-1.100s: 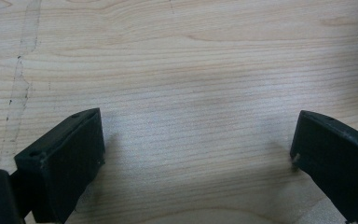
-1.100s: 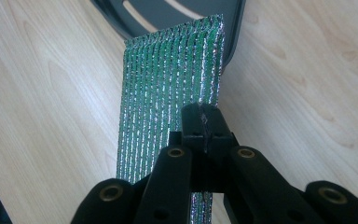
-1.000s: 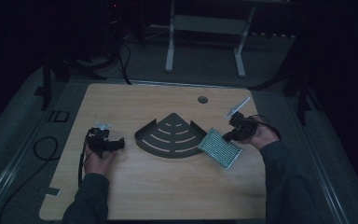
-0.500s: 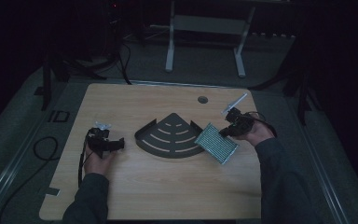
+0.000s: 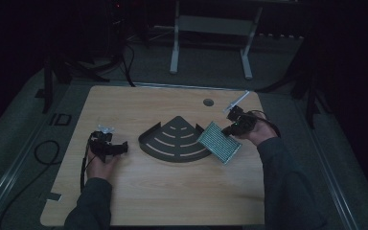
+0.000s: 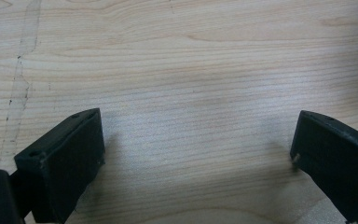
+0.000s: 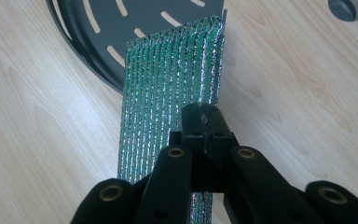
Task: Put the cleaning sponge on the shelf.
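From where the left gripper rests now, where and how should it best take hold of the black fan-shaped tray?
Probably at the tray's curved raised rim on its left side, the part nearest the left gripper. The rim is a thin upright wall, so open jaws can go one inside and one outside it. The right side is less free: the green mesh sheet, held by the right gripper, overlaps that edge.

A dim laboratory recording bay: a pale wooden table at centre, white metal stand legs at top, black cables at lower left.
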